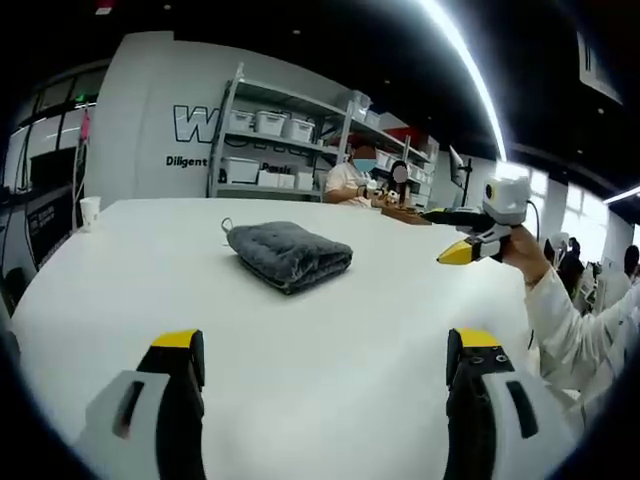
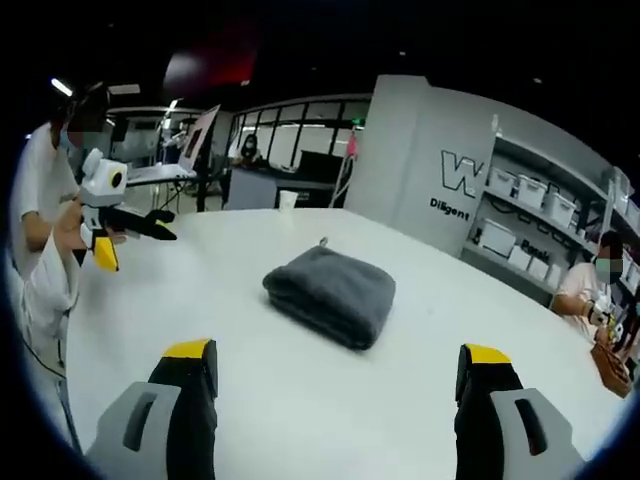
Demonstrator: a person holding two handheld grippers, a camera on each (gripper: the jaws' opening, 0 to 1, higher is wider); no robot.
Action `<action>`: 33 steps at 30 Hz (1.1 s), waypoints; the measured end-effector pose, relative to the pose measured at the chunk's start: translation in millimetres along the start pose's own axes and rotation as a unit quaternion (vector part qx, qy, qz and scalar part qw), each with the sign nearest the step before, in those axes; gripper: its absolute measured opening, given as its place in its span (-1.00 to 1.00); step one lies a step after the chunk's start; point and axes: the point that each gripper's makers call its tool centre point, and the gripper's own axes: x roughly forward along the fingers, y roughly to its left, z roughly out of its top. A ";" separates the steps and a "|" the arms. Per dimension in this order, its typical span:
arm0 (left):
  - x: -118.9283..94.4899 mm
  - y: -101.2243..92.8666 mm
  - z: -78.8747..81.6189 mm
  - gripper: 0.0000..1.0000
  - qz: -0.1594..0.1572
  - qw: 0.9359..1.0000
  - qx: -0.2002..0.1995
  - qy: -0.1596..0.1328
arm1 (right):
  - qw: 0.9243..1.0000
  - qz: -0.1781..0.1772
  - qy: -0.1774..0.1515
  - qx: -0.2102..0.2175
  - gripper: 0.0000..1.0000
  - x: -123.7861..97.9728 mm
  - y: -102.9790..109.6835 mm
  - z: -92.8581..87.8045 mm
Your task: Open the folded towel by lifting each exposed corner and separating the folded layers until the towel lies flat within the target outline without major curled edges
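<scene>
While one folded grey towel (image 1: 288, 255) lies on the white table (image 1: 330, 340), both grippers' (image 1: 325, 365) (image 2: 337, 375) fingers stand apart.

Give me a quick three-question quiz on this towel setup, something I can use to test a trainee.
1. True or false: the grey towel is already spread flat on the white table.
2. Multiple choice: the left gripper is A) shut on the towel, B) open and apart from the towel, C) resting on the paper cup.
3. Fill in: the small hanging loop shows at the towel's far ____.

Key:
1. False; it is still a folded bundle.
2. B; the right gripper is likewise open and short of the towel.
3. Corner.
</scene>
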 end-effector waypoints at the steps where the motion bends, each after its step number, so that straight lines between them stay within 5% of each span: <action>1: -0.2 0.7 -0.2 0.98 0.000 1.000 0.000 0.000 | 1.000 0.002 0.000 -0.002 0.99 2.0 1.1 1.0; 33: -10.0 10.6 -9.1 0.96 -0.003 1.000 0.010 0.013 | 0.992 0.048 0.022 -0.118 0.97 101.6 38.4 29.2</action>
